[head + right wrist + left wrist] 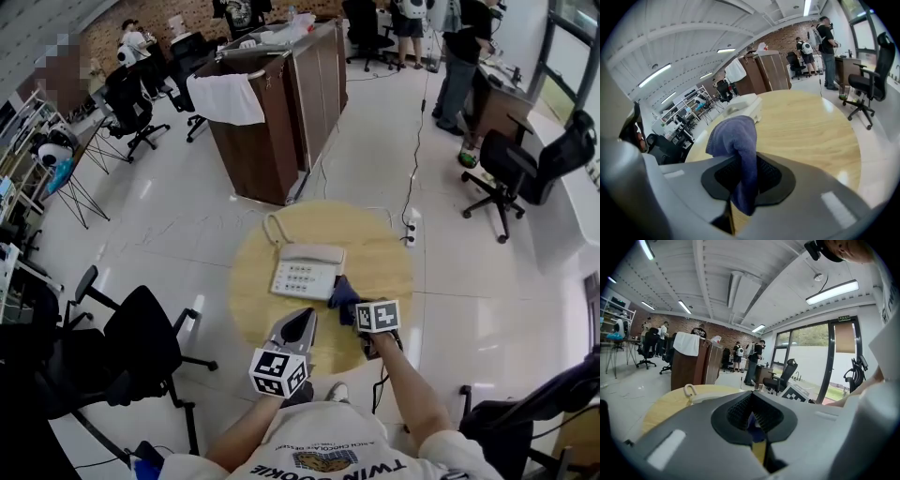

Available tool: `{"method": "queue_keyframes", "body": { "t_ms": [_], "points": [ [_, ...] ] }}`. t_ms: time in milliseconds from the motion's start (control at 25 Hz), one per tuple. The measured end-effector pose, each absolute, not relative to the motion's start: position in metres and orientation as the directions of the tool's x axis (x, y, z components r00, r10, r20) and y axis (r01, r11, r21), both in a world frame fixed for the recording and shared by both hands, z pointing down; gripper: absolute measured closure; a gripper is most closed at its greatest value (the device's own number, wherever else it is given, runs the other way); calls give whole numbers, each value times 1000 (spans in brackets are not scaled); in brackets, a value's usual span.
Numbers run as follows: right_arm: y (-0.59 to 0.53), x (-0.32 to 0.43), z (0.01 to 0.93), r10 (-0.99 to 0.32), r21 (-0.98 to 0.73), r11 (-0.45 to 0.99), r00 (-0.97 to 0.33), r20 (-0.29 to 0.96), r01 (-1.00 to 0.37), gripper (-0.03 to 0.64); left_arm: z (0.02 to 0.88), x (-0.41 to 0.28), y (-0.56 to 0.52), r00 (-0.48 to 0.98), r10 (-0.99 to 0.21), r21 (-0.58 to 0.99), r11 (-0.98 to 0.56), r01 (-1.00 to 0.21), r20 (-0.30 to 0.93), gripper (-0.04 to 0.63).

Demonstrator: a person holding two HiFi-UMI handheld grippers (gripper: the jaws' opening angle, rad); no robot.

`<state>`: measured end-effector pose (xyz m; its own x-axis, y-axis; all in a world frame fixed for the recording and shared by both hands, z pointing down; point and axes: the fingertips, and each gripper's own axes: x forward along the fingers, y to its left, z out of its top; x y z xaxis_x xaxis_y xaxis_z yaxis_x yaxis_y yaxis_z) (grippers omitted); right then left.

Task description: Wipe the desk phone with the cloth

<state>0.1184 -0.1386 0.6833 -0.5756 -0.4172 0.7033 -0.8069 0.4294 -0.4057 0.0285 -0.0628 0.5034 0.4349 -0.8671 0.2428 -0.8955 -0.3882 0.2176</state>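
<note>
Just ahead-left of right tongs (351, 311) clamping cloth (343, 292): phone (307, 270), lying crosswise (left tongs (298, 323) pinched together, empty, slightly farther).

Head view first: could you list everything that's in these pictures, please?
Table: one, light wood, round, centre.
Desk phone: one, white, on the table.
Cloth: one, blue, by the phone's near right corner.
Cabinet: one, dark brown, beyond the table.
Office chairs: several, black, around the room.
People: a few, in the background.
Left gripper: grey, shut, empty, over the table's near edge.
Right gripper: grey, shut on the cloth.
</note>
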Motion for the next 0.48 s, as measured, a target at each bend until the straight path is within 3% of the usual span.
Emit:
{"method": "queue_keyframes", "body": {
  "t_ms": [480],
  "points": [
    [-181, 123, 691, -458, -459, 333, -567, 685, -823, 549, 510, 11, -61, 375, -891, 219, -325, -920, 255, 604]
  ]
}}
